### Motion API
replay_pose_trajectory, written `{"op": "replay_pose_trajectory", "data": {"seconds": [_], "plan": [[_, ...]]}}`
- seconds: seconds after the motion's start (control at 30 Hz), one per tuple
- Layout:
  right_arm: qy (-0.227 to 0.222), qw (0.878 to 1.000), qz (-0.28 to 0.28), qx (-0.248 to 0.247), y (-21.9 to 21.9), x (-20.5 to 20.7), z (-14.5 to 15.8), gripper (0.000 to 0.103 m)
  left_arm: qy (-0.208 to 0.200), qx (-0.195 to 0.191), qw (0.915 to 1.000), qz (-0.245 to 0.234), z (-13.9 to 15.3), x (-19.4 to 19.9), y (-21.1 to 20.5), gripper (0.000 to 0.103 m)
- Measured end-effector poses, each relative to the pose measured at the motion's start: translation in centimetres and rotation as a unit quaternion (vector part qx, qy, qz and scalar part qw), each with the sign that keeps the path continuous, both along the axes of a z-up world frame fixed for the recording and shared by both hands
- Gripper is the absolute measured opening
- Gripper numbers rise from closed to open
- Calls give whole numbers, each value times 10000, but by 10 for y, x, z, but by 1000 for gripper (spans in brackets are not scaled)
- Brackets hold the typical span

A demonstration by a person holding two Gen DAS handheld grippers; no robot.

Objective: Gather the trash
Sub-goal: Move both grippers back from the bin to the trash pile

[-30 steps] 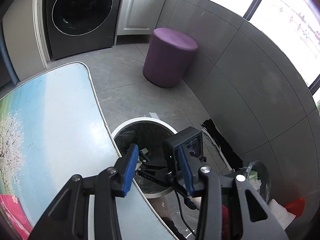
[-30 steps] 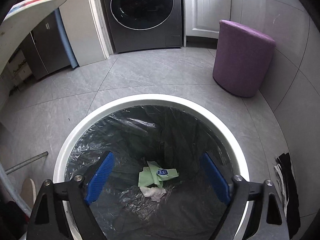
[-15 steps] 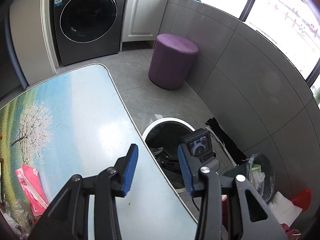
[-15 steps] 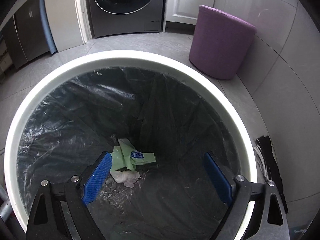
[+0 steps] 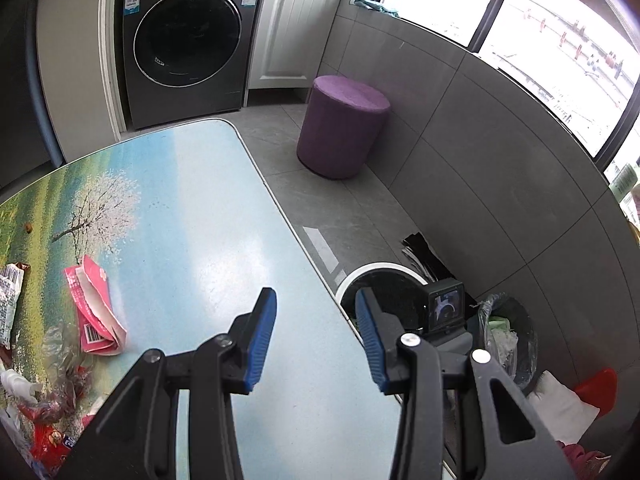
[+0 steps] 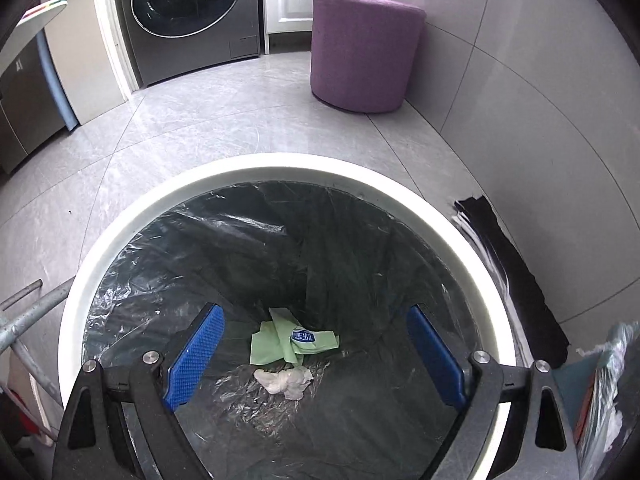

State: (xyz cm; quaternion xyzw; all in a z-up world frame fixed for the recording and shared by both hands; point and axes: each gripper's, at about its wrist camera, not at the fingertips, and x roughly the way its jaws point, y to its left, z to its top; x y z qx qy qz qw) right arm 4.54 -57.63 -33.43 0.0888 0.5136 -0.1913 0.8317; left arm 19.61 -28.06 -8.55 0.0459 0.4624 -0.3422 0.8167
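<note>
In the right wrist view, the right gripper [image 6: 316, 356] hangs over the mouth of the white-rimmed bin [image 6: 132, 224], pointing steeply down into it. Its blue pads [image 6: 196, 356] stand wide apart with nothing between them and touching nothing. Past the fingertips, at the bottom of the black liner, lie a green wrapper [image 6: 280, 340] and, just at its 6 o'clock, a crumpled white tissue [image 6: 286, 380]. Beyond the rim, at 12 to 1 o'clock, a purple stool [image 6: 360, 52] stands on the grey floor, and a washing machine [image 6: 188, 12] sits at 11 o'clock against the far wall.

In the left wrist view, the left gripper [image 5: 316, 340] is tilted down over the near edge of the printed table [image 5: 192, 208], its jaws partly apart and empty, clear of the tabletop. At 9 o'clock from its tips a pink wrapper [image 5: 94, 308] lies on the table, with more crumpled wrappers [image 5: 44, 408] heaped at 8 o'clock by the frame edge. At 3 o'clock, below the table edge, the same bin [image 5: 380, 270] stands on the floor, with the right gripper's camera block over it.
</note>
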Motion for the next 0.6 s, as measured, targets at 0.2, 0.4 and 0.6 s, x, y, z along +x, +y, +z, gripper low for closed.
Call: {"op": "replay_pose_trajectory", "data": {"seconds": [0.2,0.4,0.6], "plan": [[-25,9988,-321,376,1,-26,11,95,-130,-14,9991,395,12,-31,58,40],[-429,9990,-135,35,33,-78,75,103,-538,110,9924,1102,34,-67,153,40],[-823,9962,151,-226,83,-145,173,103,-815,149,9786,1883,49,-106,257,44]]}}
